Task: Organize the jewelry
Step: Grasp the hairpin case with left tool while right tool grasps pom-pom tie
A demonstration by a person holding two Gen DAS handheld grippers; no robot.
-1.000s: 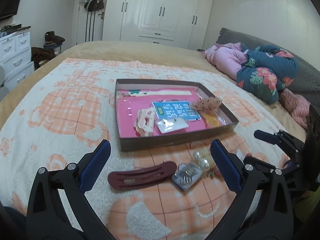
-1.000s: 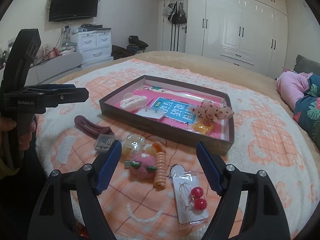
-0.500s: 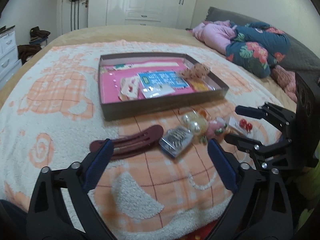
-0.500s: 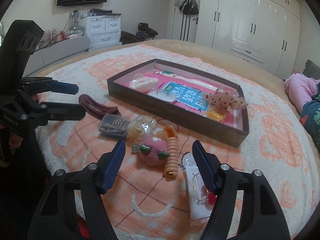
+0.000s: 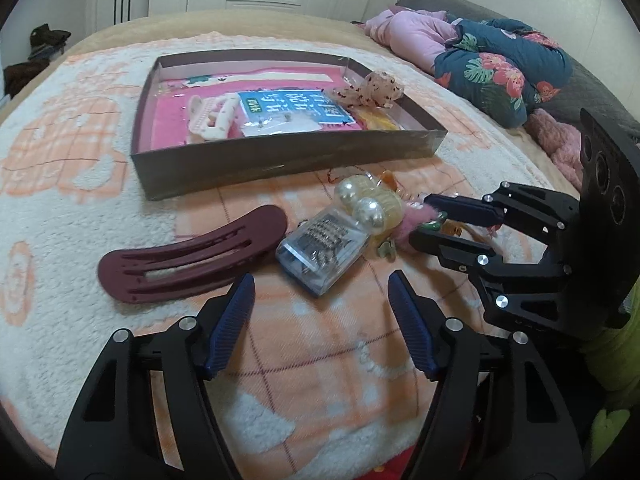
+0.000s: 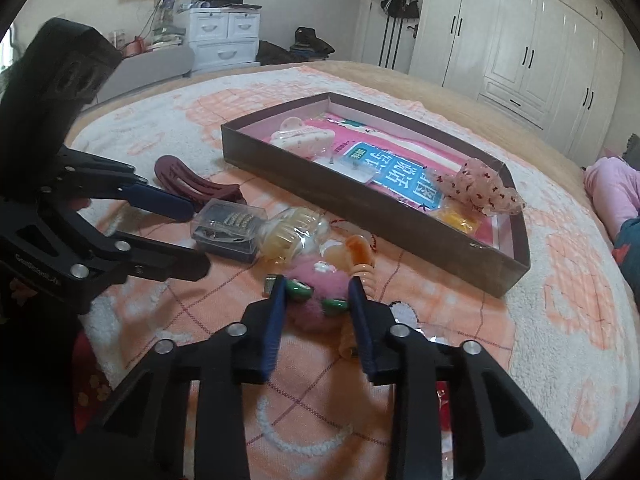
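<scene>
A brown tray (image 5: pixel 280 160) (image 6: pixel 360 204) lined in pink holds a white claw clip, cards and a dotted scrunchie. Loose on the blanket in front of it lie a maroon hair clip (image 5: pixel 192 256) (image 6: pixel 188 180), a clear box of hairpins (image 5: pixel 320 248) (image 6: pixel 228 228), a pearl piece in a clear pack (image 5: pixel 368 204) and an orange coil tie (image 6: pixel 360 260). My left gripper (image 5: pixel 320 280) (image 6: pixel 196 240) is closing; the pin box's near corner lies between its tips, untouched. My right gripper (image 6: pixel 316 284) (image 5: pixel 420 220) is closing, with its pads on a pink fuzzy ball clip (image 6: pixel 316 276).
Folded pink and floral bedding (image 5: pixel 500 72) lies at the right side of the bed. White wardrobes (image 6: pixel 520 40) and a white drawer unit (image 6: pixel 224 36) stand beyond the bed. The blanket's near edge runs just below both grippers.
Both grippers came down toward the loose items and narrowed their jaws. The right one closed around the pink fuzzy ball clip; the left one neared the pin box.
</scene>
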